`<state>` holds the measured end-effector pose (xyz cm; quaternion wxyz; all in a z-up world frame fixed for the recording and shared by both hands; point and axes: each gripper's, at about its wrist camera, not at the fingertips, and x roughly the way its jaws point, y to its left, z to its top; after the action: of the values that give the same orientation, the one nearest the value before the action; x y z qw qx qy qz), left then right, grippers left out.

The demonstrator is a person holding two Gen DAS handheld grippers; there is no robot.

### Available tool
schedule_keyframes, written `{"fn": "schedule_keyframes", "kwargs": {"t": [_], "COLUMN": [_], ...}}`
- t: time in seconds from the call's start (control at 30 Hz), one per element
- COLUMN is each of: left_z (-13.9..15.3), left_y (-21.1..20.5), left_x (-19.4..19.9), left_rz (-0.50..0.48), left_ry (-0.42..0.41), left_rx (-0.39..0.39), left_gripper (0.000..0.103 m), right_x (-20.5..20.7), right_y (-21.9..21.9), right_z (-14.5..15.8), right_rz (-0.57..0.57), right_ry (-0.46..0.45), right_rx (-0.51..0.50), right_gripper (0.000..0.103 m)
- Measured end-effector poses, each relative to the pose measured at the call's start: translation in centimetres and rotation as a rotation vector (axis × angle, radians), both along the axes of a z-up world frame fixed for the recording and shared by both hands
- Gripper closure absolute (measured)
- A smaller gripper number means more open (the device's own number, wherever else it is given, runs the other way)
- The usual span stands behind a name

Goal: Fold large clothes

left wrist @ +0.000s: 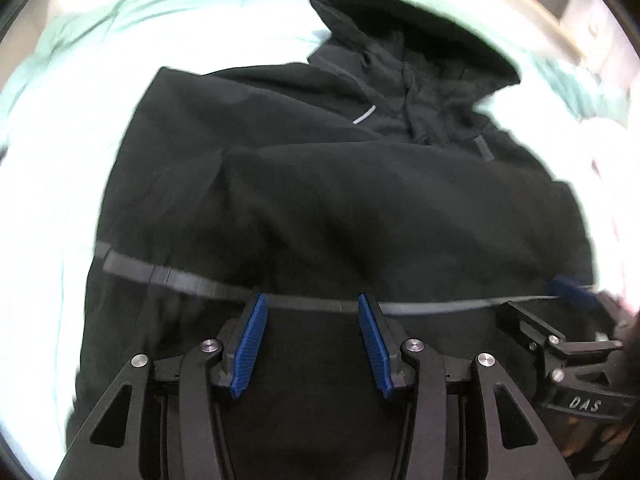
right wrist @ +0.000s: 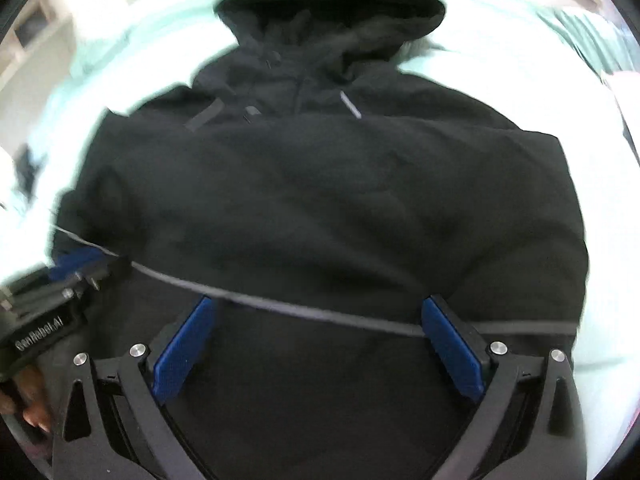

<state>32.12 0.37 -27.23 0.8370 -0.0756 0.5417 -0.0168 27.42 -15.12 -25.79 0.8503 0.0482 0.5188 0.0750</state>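
Black hooded jacket [left wrist: 320,200] lies on a pale mint bed sheet [left wrist: 52,184], hood [right wrist: 332,12] at the far end, lower portion folded up over the chest. Grey hem band [left wrist: 304,304] runs across just ahead of both tools. Left tongs [left wrist: 312,312] stand parted, holding nothing, blue pads [left wrist: 250,350] over the fabric. Right tongs [right wrist: 320,320] spread wide, empty, above the same hem.
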Motion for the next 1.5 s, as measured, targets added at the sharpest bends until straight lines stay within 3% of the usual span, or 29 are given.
{"fn": "schedule_keyframes", "kwargs": {"t": [0.07, 0.23, 0.47, 0.7, 0.83, 0.93, 1.03, 1.17, 1.37, 1.5], "left_z": [1.9, 7.8, 17.5, 26.8, 30.7, 31.8, 30.5, 27.0, 20.5, 14.3], "left_y": [1.1, 3.5, 5.9, 5.8, 5.4, 5.0, 4.8, 4.9, 5.7, 5.8], "left_x": [-2.3, -7.8, -13.9, -18.2, -18.0, -16.3, -13.6, -9.3, -2.7, -0.9], "left_rz": [0.026, 0.087, 0.123, 0.017, -0.046, -0.045, -0.020, -0.004, 0.041, 0.070], "left_ry": [-0.020, -0.093, -0.255, -0.452, -0.546, -0.563, -0.514, -0.424, -0.347, -0.251], "left_rx": [-0.071, -0.130, -0.235, -0.180, -0.201, -0.180, -0.170, -0.190, -0.228, -0.246], "left_gripper": [0.054, 0.054, 0.053, 0.049, 0.047, 0.043, 0.043, 0.043, 0.043, 0.043], "right_x": [-1.8, -7.9, -16.4, -21.3, -21.0, -19.4, -16.8, -11.7, -1.5, 5.1], "right_y": [-0.8, -2.0, -4.7, -6.9, -8.3, -8.3, -8.4, -8.6, -8.7, -9.8], "right_z": [1.6, 8.3, 21.5, 33.2, 38.9, 41.7, 41.4, 37.2, 26.9, 18.0], "right_rz": [-0.030, -0.079, -0.139, -0.261, -0.281, -0.269, -0.268, -0.222, -0.134, -0.142], "right_ry": [-0.025, -0.177, -0.485, -0.800, -0.887, -0.914, -0.881, -0.783, -0.656, -0.467], "right_rx": [0.047, 0.028, -0.001, 0.026, 0.099, 0.082, 0.055, 0.125, 0.181, 0.305], "right_gripper": [0.000, 0.000, 0.000, 0.000, 0.000, 0.000, 0.000, 0.000, 0.000, 0.000]}}
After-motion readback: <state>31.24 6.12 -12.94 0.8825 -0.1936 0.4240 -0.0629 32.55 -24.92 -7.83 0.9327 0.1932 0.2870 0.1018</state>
